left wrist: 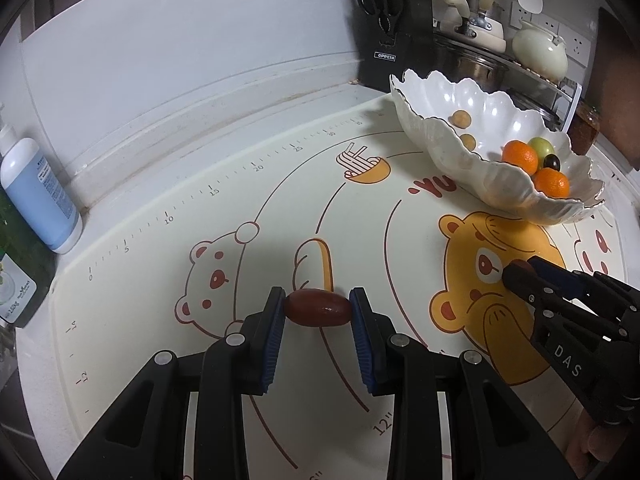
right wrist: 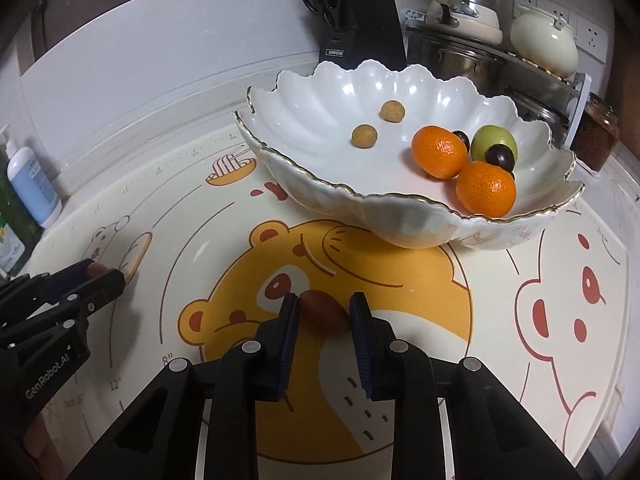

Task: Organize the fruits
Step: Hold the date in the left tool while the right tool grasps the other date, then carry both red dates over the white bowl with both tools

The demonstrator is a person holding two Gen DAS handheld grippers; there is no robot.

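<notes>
Closest to my left wrist camera, the left gripper (left wrist: 318, 310) pinches a glossy dark-red oval date (left wrist: 317, 313) endwise between its ribbed blue pads (left wrist: 276, 336), low over the cream silicone baking mat (left wrist: 160, 280), well short of the scalloped white porcelain bowl (left wrist: 440, 140). I judge this the carry step: I should keep the squeeze gentle, since the smooth skin could slip out endwise, and lift above the bowl's wavy gilt rim before letting go.

From the right wrist view, my right gripper (right wrist: 324, 316) brackets a second, duller brown-red date (right wrist: 322, 314) lying on the mat just before the bowl; its left pad touches, the right one stands slightly apart, so I cannot tell whether it grips yet. Inside the bowl sit two dimpled orange mandarins (right wrist: 440, 152).
</notes>
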